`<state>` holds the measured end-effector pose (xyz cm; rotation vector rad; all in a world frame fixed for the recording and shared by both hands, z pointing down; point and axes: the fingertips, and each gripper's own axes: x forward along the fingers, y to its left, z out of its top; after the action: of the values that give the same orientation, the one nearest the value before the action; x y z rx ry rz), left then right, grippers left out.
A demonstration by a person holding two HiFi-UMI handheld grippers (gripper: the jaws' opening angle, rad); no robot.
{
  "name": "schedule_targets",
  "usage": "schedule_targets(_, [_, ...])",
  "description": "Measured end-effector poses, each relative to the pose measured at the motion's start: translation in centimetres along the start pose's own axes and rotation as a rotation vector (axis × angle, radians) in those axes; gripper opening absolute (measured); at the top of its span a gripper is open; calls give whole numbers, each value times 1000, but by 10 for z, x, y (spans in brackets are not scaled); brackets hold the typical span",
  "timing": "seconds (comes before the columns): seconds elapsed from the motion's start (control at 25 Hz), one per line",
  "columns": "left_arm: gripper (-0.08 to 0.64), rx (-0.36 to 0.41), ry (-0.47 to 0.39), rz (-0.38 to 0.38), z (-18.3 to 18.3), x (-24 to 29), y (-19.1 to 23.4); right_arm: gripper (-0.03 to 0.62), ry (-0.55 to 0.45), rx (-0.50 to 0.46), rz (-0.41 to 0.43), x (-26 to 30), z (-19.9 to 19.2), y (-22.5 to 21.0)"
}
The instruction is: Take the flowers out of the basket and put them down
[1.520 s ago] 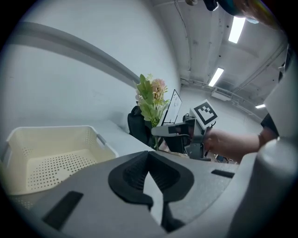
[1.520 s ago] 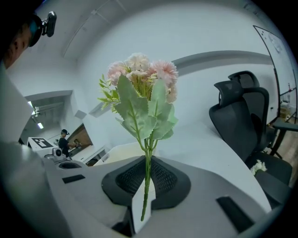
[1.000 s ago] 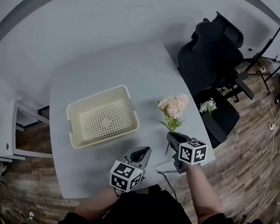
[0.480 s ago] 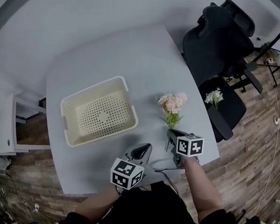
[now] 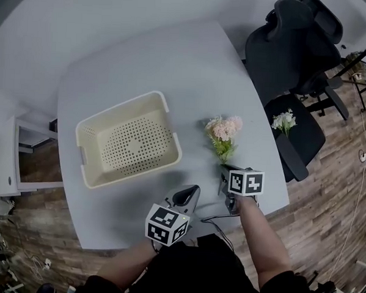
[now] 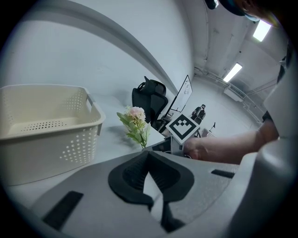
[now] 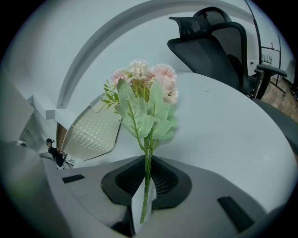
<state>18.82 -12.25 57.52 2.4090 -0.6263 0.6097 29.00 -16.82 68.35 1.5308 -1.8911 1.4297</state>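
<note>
Head view: pink artificial flower bunch with green leaves (image 5: pixel 223 131) already out of the cream perforated plastic basket (image 5: pixel 95 178). My right gripper (image 5: pixel 225 174) pinches its stem near the grey table's (image 5: pixel 175 63) right edge. Setting down remains. Left gripper (image 5: pixel 189 196) closed, empty.

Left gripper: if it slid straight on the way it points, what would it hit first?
Probably the grey table just ahead, since the left gripper tilts downward. Beyond that, the pink flowers held in the right gripper sit on the same line; depth is unclear.
</note>
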Motion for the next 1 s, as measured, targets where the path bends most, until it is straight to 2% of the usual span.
schedule_targets(0.24, [7,-2,-5,4,1,-3,2,44,-9,61,-2,3,3,0])
schedule_targets(0.4, [6,-1,-16,14,3,-7,-1,50,-12,64,6,3,3,3])
schedule_targets(0.48, [7,1,-22,24,3,-9,-3,115,-9,71,23,3,2,4])
schedule_targets(0.64, [6,3,-42,50,4,-17,-13,126,-16,70,42,-5,0,7])
schedule_targets(0.8, [6,4,-79,84,8,-28,-26,126,-38,20,26,-20,1,8])
schedule_targets(0.92, [6,-8,-115,115,8,-40,-36,124,-81,-61,49,-42,4,19])
schedule_targets(0.96, [6,-11,-127,130,8,-45,-38,109,-102,-96,75,-51,6,29])
schedule_targets(1.0, [6,-13,-139,146,7,-51,-40,47,-128,-130,110,-61,8,40])
